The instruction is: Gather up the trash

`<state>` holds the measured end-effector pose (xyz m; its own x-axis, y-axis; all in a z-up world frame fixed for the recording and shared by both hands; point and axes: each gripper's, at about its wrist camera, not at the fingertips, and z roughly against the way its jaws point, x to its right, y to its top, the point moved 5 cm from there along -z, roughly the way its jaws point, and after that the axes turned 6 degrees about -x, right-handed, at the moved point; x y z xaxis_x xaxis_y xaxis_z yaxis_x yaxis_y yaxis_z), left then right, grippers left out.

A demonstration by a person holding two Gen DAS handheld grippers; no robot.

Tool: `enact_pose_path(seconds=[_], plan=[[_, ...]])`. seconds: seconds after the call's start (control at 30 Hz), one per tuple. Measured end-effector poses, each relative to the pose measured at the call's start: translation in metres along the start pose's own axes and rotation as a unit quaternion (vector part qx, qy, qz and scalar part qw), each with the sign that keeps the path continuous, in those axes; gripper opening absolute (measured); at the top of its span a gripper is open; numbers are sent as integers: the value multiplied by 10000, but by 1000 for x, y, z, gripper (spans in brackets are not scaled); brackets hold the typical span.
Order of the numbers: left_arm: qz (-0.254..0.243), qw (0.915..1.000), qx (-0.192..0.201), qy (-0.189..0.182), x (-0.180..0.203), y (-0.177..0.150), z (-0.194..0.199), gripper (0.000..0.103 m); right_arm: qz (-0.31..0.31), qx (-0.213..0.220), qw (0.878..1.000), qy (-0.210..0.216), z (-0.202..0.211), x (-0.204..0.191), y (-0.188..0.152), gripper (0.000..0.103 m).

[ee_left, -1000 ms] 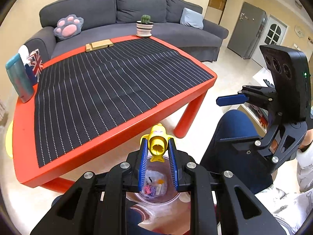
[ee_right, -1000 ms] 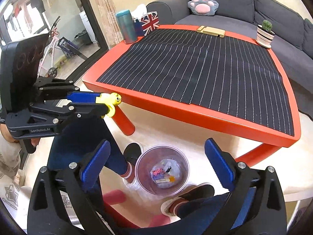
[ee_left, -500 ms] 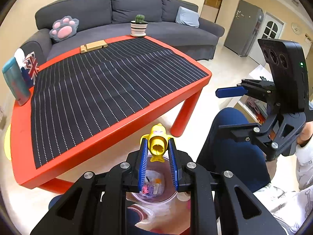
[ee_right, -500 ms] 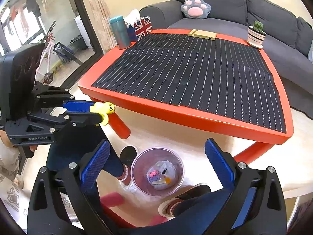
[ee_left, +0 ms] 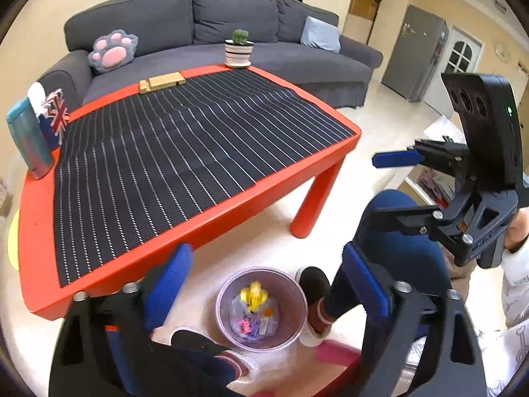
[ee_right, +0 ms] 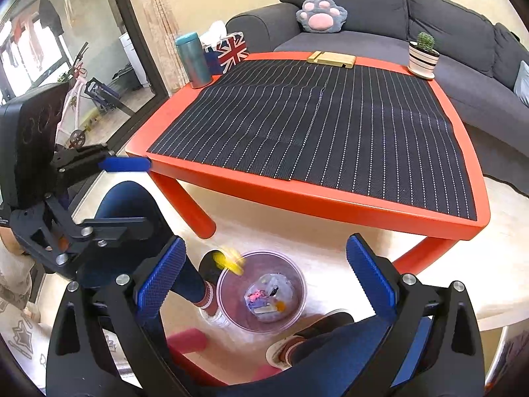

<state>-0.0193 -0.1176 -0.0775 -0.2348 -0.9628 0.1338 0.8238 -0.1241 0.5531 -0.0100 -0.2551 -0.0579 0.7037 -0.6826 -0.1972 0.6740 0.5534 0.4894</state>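
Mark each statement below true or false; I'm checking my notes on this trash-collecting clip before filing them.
1. The left hand-held gripper is clamped on the yellow toy. False: its jaws stand wide open with nothing between them, and the toy is at the bin.
2. The clear bin stands on the floor between the person's feet. True.
3. The right hand-held gripper is open and empty. True.
4. The potted cactus sits on the sofa. False: it stands on the red table, at a far corner.
5. A striped black mat covers most of the table. True.
6. The bin is empty. False: small bits of litter lie in it.
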Motion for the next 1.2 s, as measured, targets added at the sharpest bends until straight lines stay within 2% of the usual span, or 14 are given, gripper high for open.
enact_pose_path(seconds=[0.1, 0.57, 0.83, 1.2], plan=[[117, 9999, -13, 60, -5, 0, 0, 95, -4, -13, 10000, 3, 0, 0, -1, 96], [382, 9992, 2, 119, -15, 3, 2, 95, -32, 24, 10000, -42, -1, -2, 8, 100], [632, 9975, 202, 244, -34, 15, 9, 95, -89, 152, 9997, -138, -3, 4, 33, 100], [732, 9946, 474, 560, -62, 45, 20, 95, 29, 336, 9992, -194, -4, 12, 76, 100]])
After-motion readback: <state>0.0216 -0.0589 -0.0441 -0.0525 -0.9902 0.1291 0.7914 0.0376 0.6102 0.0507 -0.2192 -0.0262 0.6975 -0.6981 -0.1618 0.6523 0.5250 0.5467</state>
